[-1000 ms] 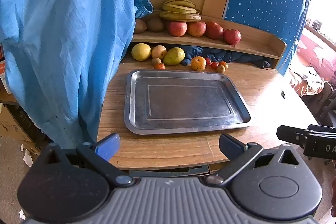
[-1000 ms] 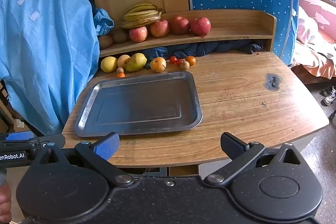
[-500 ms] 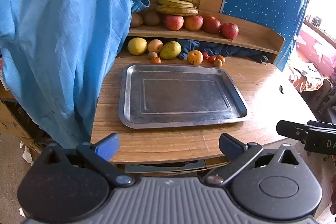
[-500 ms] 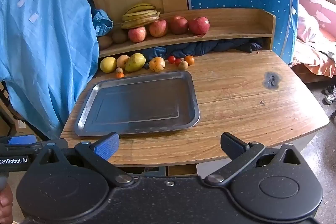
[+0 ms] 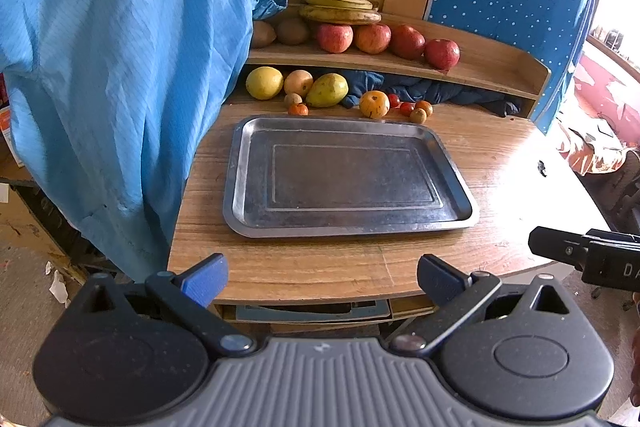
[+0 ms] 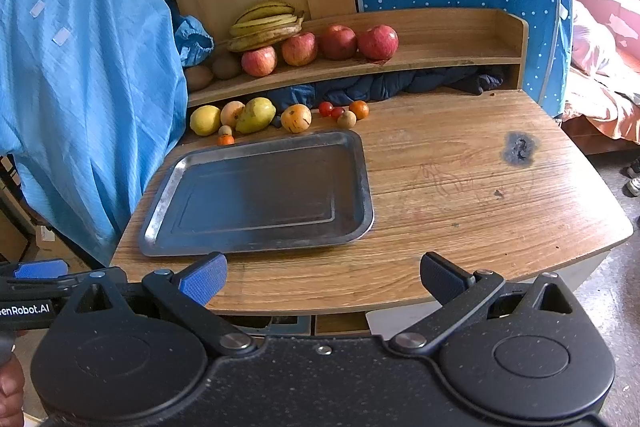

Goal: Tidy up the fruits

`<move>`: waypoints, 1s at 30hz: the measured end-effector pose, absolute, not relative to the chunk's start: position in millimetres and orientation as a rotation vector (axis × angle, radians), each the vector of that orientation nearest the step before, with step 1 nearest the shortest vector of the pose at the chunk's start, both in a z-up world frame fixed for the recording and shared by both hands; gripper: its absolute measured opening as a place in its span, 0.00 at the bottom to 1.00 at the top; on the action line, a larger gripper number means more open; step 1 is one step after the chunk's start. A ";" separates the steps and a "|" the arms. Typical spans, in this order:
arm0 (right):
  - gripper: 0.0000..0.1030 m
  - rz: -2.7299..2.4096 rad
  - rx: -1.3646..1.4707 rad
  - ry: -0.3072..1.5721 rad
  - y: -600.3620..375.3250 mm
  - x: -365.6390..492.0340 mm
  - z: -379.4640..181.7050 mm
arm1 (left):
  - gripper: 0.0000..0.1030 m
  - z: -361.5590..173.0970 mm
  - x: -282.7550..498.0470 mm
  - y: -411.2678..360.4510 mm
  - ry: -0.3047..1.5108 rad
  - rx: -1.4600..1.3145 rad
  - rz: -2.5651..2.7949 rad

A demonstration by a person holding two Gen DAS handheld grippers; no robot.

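In the left wrist view, the left gripper (image 5: 320,277) hangs at 6 o'clock off the near edge of the wooden surface (image 5: 500,155), spread wide with nothing between its fingers. A bare metal tray (image 5: 236,183) lies at centre. Beyond it, toward 12 o'clock, loose fruit sits in a row: a lemon (image 5: 264,83), a pear (image 5: 332,90) and an orange (image 5: 374,104). The shelf (image 5: 488,71) above carries apples (image 5: 335,38) and bananas (image 5: 340,3). The right gripper's tip shows at 3 o'clock.

In the right wrist view, the right gripper (image 6: 322,277) is likewise wide apart and empty at 6 o'clock. The tray (image 6: 160,211) lies toward 10 o'clock, with the fruit row behind it and blue cloth (image 6: 80,87) hanging at 9 o'clock.
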State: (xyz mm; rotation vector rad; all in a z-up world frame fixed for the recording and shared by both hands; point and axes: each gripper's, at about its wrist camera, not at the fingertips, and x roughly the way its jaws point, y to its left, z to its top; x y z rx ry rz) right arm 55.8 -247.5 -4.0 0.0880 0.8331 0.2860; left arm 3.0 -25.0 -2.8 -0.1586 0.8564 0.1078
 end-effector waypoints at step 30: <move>0.99 0.399 0.113 0.870 -278.2 72.2 -11.2 | 0.99 2.5 -0.7 -57.1 0.881 -0.131 0.232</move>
